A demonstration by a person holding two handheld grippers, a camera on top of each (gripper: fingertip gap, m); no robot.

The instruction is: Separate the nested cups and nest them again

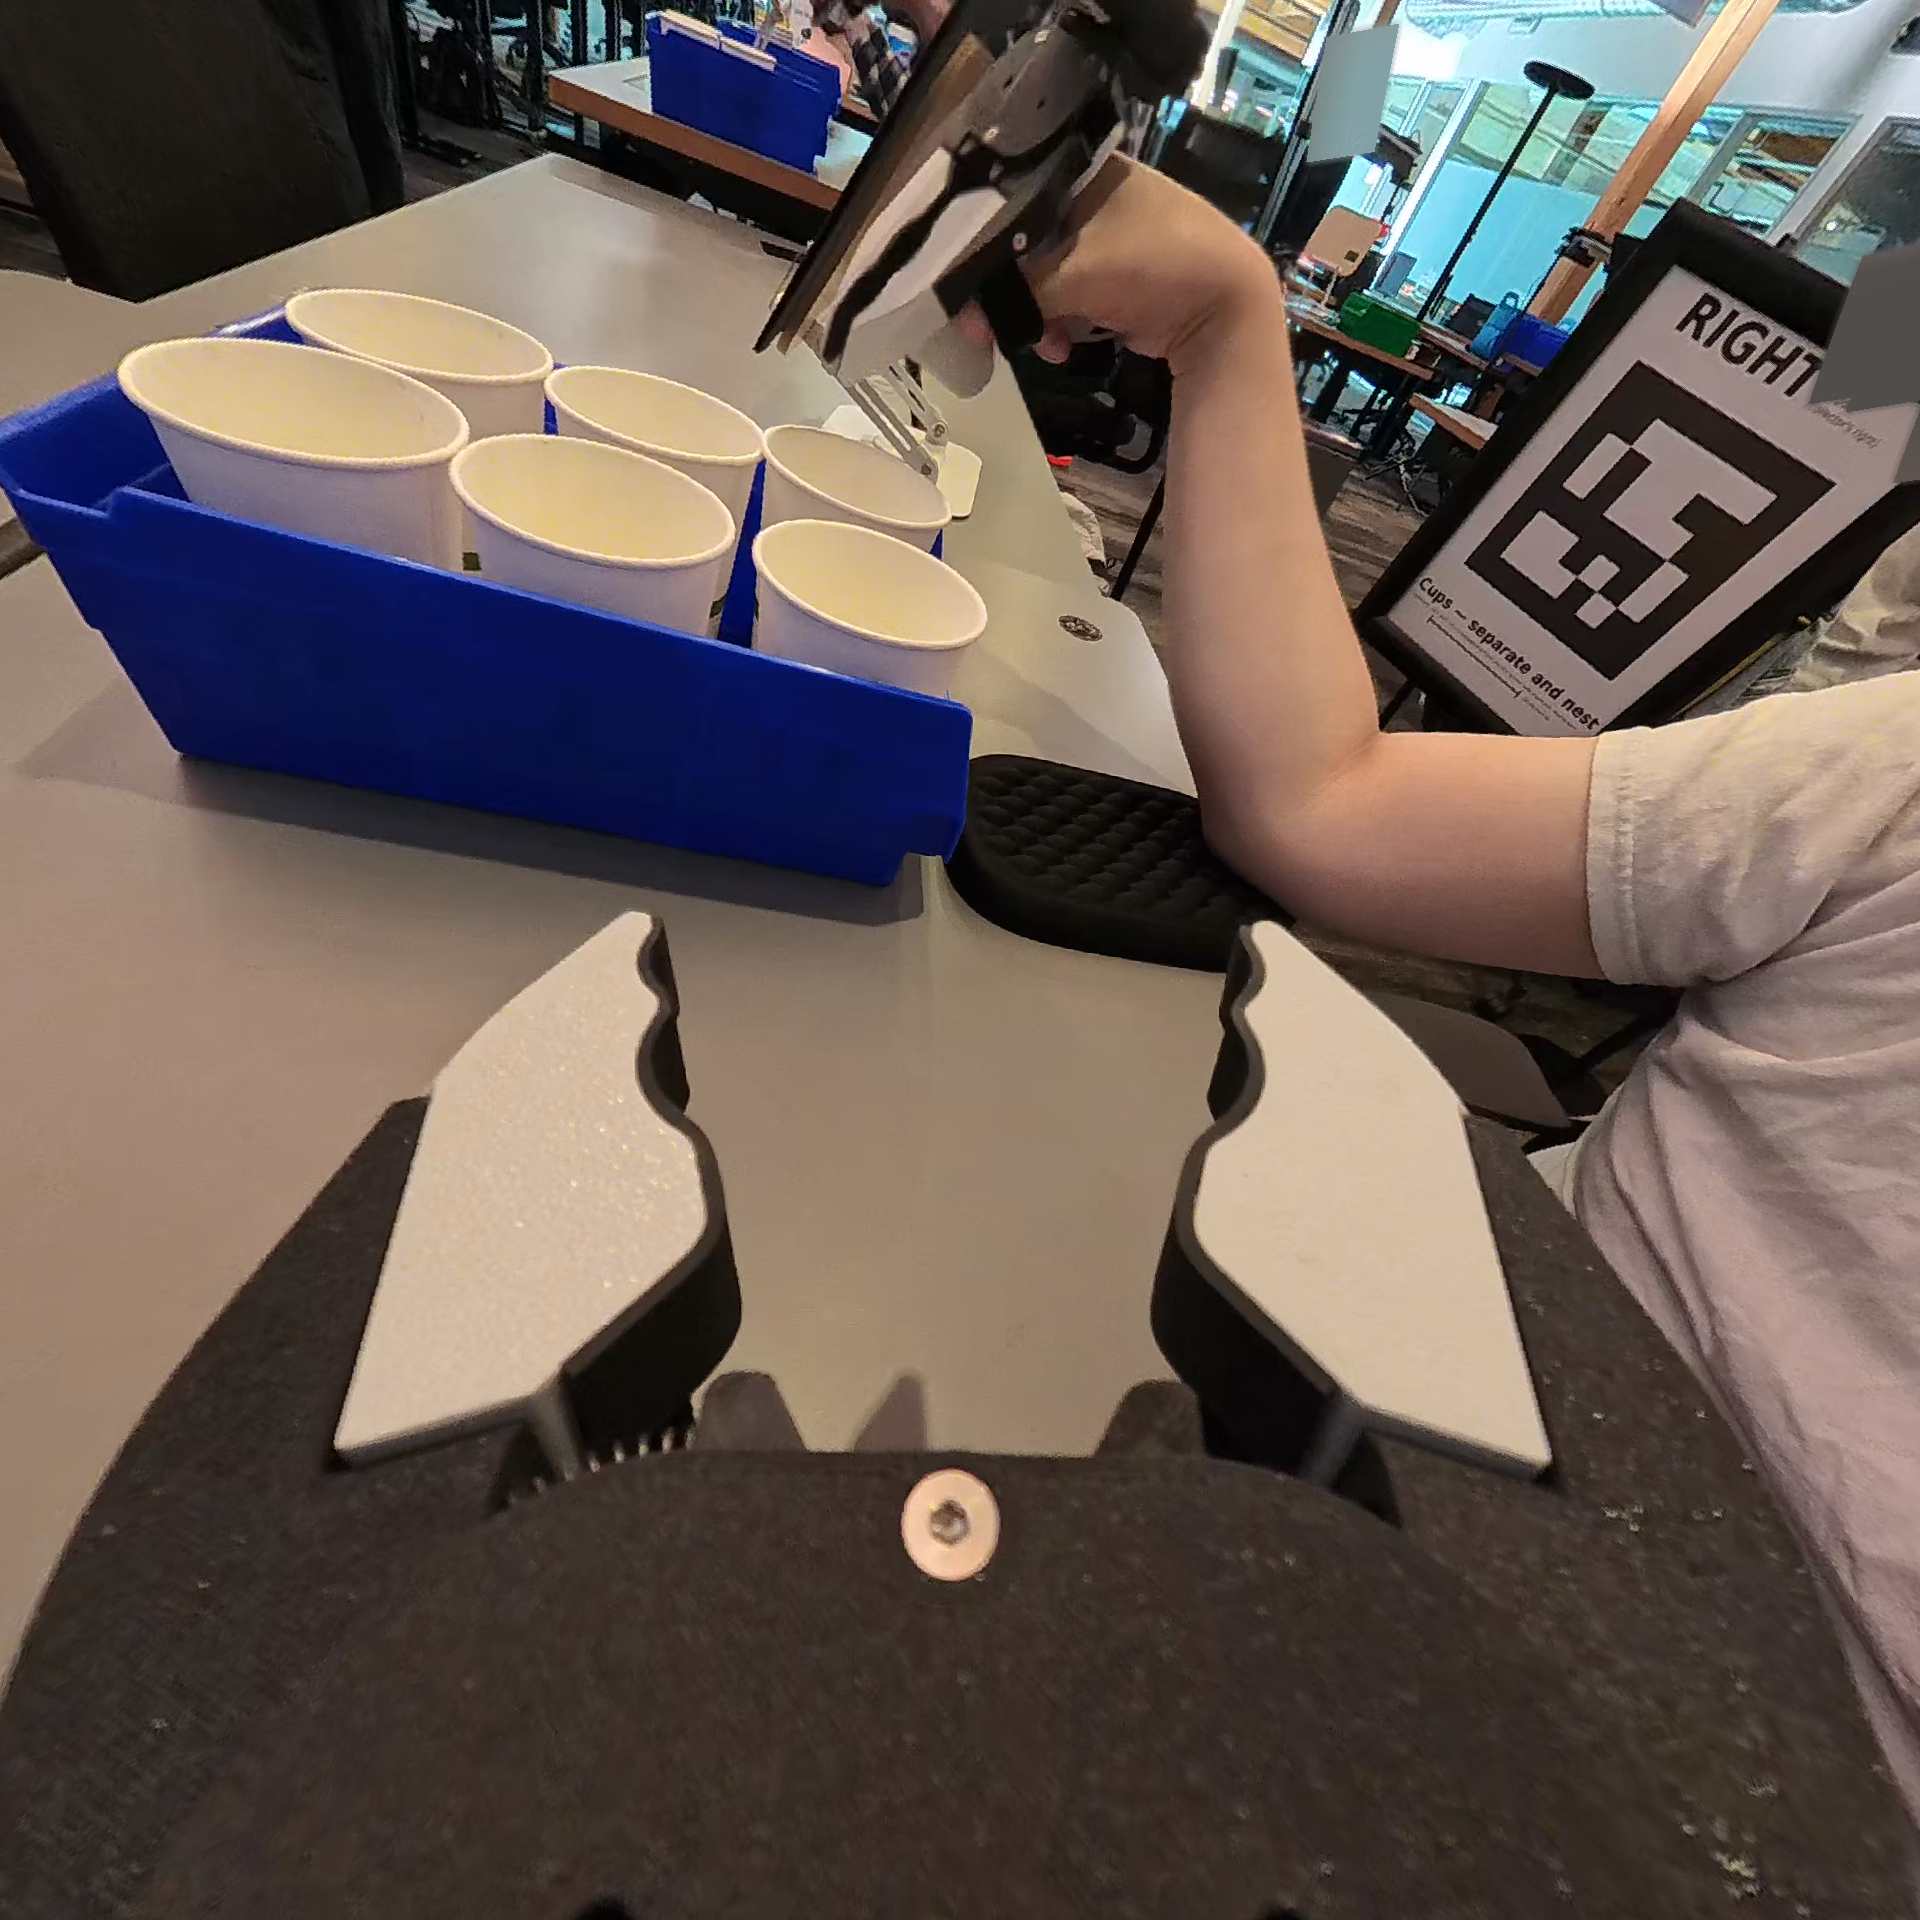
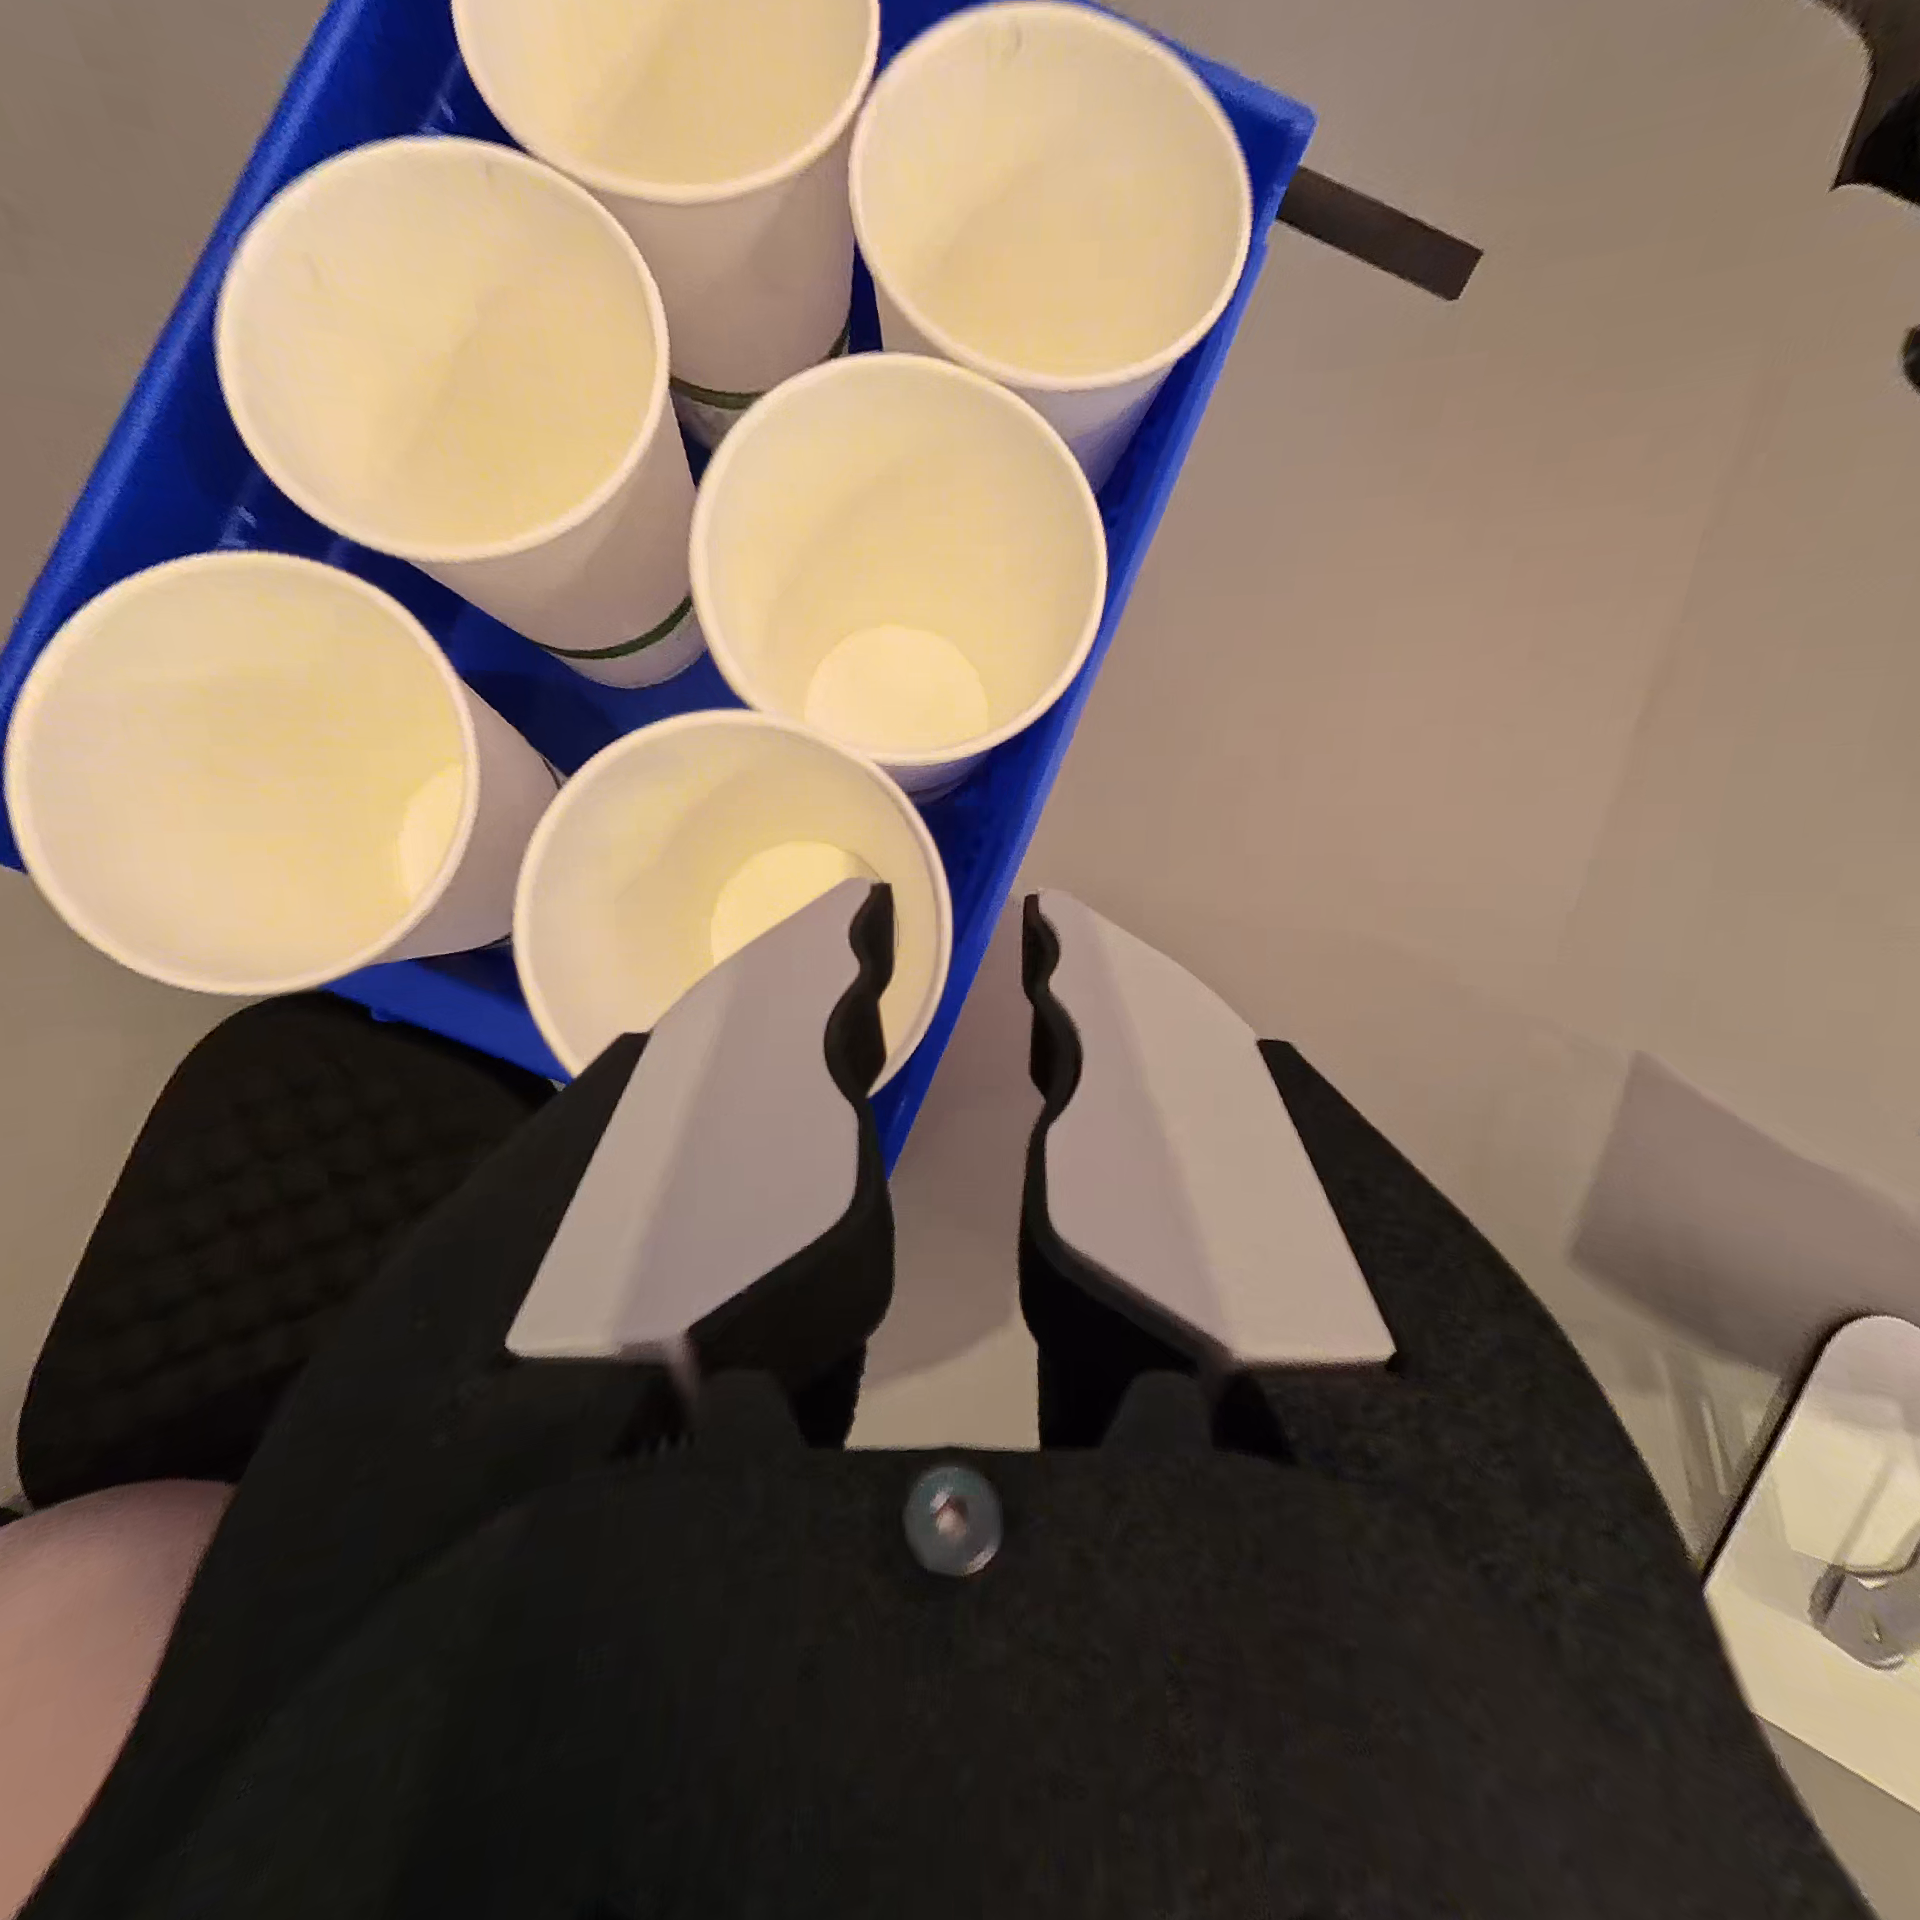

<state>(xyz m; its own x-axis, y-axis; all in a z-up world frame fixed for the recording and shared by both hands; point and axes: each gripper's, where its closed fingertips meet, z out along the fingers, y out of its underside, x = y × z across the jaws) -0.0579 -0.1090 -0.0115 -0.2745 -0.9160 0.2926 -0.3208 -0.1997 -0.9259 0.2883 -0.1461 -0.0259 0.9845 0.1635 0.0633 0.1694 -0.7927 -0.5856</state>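
The right gripper (image 2: 956, 904) hangs above the blue bin (image 2: 1174, 540), jaws parted a little and holding nothing, its left fingertip (image 2: 862, 904) over the mouth of the nearest cup (image 2: 644, 883). Six white paper cups (image 1: 592, 540) stand upright in the bin on the grey table (image 1: 312, 987). The left gripper (image 1: 951, 966) sits low over the table near the bin, wide apart and empty.

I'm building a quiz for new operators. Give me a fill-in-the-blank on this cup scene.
1. The white paper cups stand in a ___ bin.
2. The bin holds ___ cups.
3. The left gripper holds ___.
4. The right gripper hovers ___ the bin, jaws apart.

Missing words: blue; six; nothing; above
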